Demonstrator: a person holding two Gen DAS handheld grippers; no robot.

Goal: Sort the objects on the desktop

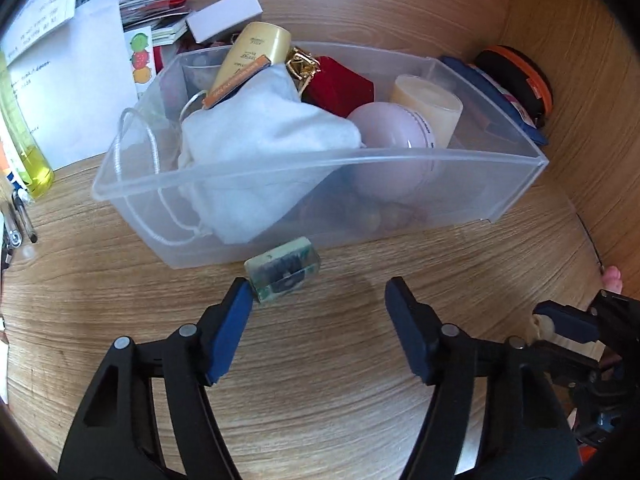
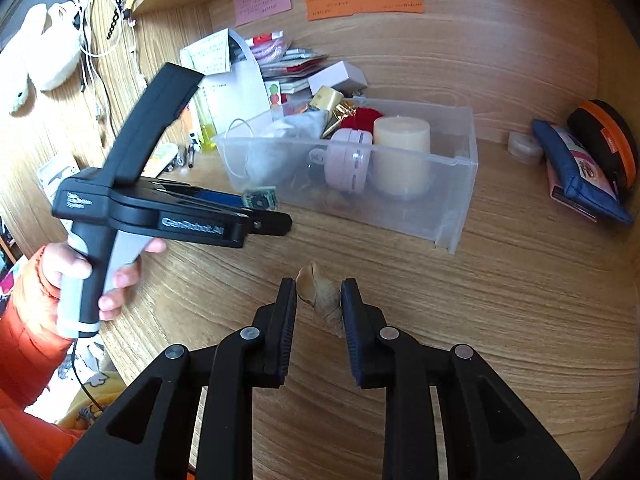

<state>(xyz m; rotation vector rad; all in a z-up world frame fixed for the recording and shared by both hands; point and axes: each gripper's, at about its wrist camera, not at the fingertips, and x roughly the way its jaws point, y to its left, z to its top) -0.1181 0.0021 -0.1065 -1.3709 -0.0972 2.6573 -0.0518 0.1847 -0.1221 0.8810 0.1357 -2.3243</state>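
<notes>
A clear plastic bin [image 1: 400,168] on the wooden desk holds a white cloth pouch [image 1: 256,140], a cream tube, a red box, a pink round case and a candle [image 1: 432,108]. A small clear block with a dark print [image 1: 283,274] hangs in front of the bin, touching the left finger of my open left gripper [image 1: 318,294]. It also shows in the right wrist view [image 2: 261,200], at the left gripper's tip. My right gripper [image 2: 319,298] is shut on a beige seashell [image 2: 322,294] low over the desk, in front of the bin [image 2: 460,184].
Papers, cards and a white box [image 1: 224,14] lie behind the bin. A yellow bottle [image 1: 28,148] and pens stand at the left. A navy pouch [image 2: 576,168], an orange-black case [image 2: 608,136] and a tape roll [image 2: 524,146] sit at the right by the wooden wall.
</notes>
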